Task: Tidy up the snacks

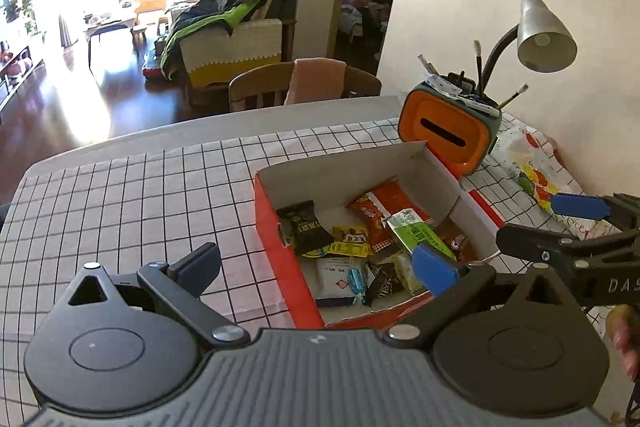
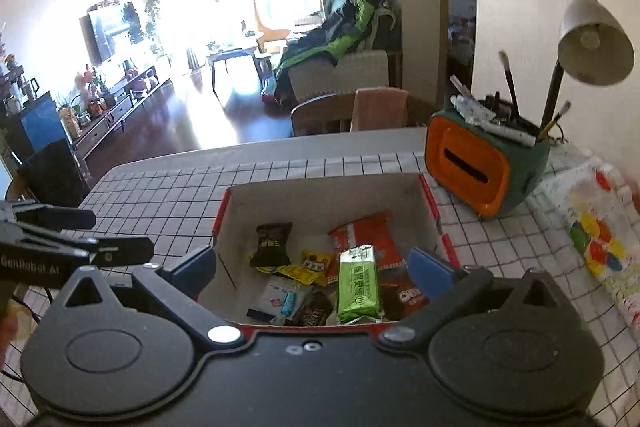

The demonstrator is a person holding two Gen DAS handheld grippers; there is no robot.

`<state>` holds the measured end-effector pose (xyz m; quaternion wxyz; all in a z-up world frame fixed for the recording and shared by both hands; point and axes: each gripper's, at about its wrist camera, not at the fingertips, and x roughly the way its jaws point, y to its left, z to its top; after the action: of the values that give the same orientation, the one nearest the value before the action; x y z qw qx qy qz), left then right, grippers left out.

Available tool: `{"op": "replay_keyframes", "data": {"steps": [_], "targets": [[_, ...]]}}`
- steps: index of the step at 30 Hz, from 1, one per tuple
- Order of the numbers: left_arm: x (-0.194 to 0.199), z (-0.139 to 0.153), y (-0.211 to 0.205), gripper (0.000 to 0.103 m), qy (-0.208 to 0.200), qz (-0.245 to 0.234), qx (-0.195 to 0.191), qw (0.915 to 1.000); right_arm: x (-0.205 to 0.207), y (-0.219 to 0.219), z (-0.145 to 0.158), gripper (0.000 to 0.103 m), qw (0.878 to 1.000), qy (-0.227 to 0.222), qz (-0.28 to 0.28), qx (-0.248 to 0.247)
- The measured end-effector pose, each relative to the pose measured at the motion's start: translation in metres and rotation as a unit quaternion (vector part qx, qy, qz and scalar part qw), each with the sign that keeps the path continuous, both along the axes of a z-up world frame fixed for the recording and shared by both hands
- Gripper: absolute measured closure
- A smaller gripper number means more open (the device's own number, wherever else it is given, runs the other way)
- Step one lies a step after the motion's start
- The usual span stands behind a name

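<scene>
A red cardboard box (image 1: 280, 259) (image 2: 320, 199) with a white inside stands on the checked tablecloth. Several wrapped snacks lie in it: a green packet (image 1: 420, 235) (image 2: 358, 283) on top, an orange-red one (image 1: 384, 211) (image 2: 368, 235), a black one (image 1: 304, 227) (image 2: 272, 243) and a yellow one (image 1: 348, 243) (image 2: 308, 267). My left gripper (image 1: 316, 267) (image 2: 120, 233) hovers open over the box's near left corner. My right gripper (image 2: 312, 267) (image 1: 532, 219) is open above the box's near edge. Neither holds anything.
An orange and green holder (image 1: 448, 139) (image 2: 472, 171) with brushes stands behind the box, beside a grey desk lamp (image 1: 544, 35) (image 2: 592, 39). A colourful printed bag (image 1: 532, 167) (image 2: 600, 239) lies to the right. A wooden chair (image 1: 280, 83) is at the table's far edge.
</scene>
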<state>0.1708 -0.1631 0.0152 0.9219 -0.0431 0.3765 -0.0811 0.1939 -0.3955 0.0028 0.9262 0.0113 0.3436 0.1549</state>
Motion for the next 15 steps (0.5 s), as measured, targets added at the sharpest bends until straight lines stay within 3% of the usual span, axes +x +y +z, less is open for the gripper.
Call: {"op": "replay_keyframes", "data": {"steps": [15], "targets": [[-0.007, -0.001, -0.009, 0.000, 0.004, 0.006, -0.009, 0.9999, -0.014, -0.006, -0.002, 0.000, 1.000, -0.016, -0.006, -0.005]]}}
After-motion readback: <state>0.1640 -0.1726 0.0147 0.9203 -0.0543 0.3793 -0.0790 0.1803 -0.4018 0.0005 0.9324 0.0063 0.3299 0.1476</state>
